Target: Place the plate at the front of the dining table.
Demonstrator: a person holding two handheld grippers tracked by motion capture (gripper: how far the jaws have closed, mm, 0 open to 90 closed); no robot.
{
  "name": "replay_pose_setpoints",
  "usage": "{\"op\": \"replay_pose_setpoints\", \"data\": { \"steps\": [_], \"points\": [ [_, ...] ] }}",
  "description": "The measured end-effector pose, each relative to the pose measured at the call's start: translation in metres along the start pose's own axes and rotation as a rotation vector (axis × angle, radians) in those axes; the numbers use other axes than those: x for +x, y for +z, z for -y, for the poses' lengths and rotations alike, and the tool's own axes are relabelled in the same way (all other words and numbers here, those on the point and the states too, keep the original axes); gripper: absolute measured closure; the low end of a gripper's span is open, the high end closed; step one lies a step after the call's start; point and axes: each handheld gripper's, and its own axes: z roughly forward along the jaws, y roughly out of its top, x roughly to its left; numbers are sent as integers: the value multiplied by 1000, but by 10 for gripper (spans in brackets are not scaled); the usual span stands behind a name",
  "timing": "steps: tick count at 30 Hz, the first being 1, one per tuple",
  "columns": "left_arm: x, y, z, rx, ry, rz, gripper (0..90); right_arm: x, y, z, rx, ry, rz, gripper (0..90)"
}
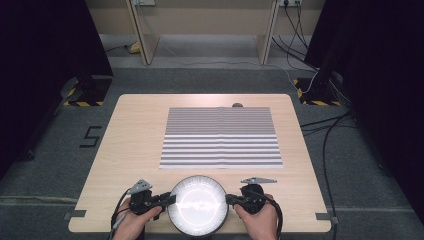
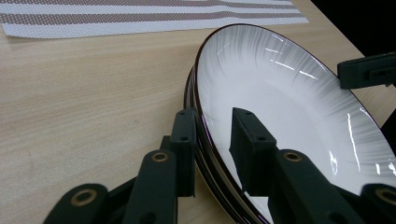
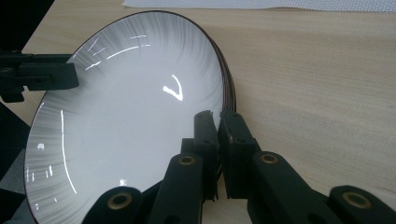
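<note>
Left gripper view: left tongs astride the near rim of a white plate, one jaw under the dark outer edge, the other over the glossy inside, a sliver of gap showing at the inner pad, so not clear whether clamped or merely close. Right gripper view: right tongs narrowed to a pinch on the opposite rim of the plate, pads pressed against the stacked dark edge lines there. Cannot tell whether one plate or several nested. High view: left tongs and right tongs at the two sides of the plate, a hand behind the left pair and a hand behind the right pair, both coming in from the bottom. Plate at the near edge of the tabletop, centred between the side edges, its near rim at or just over that front edge. Beyond it a striped placemat lying flat in the middle, its near edge just beyond the far rim of the plate, apart. Bare wood strips left and right of the mat, wider room toward both side edges. A small dark round thing at the far edge, well apart from everything else.
</note>
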Motion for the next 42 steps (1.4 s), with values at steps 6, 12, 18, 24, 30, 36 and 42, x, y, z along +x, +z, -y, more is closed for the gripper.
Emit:
{"op": "replay_pose_setpoints", "data": {
  "steps": [6,12,18,24,30,36,42],
  "points": [
    [0,-1,-1,12,-13,-8,734,7,5,-5,12,-36,33,863],
    [1,0,-1,13,-26,-7,741,9,7,-6,5,-46,52,862],
    [2,0,-3,13,-58,-10,744,7,12,-13,21,-31,37,864],
    [2,0,-6,1,-63,-29,774,14,13,-14,2,-72,-9,900],
    [-1,3,-5,11,-48,-40,776,34,29,-11,82,-131,-16,900],
    [-4,4,-5,11,-27,-55,776,11,-3,-16,32,-26,55,857],
    [-4,3,-4,8,-32,-55,776,10,-2,-12,73,-33,17,832]
  ]
}}
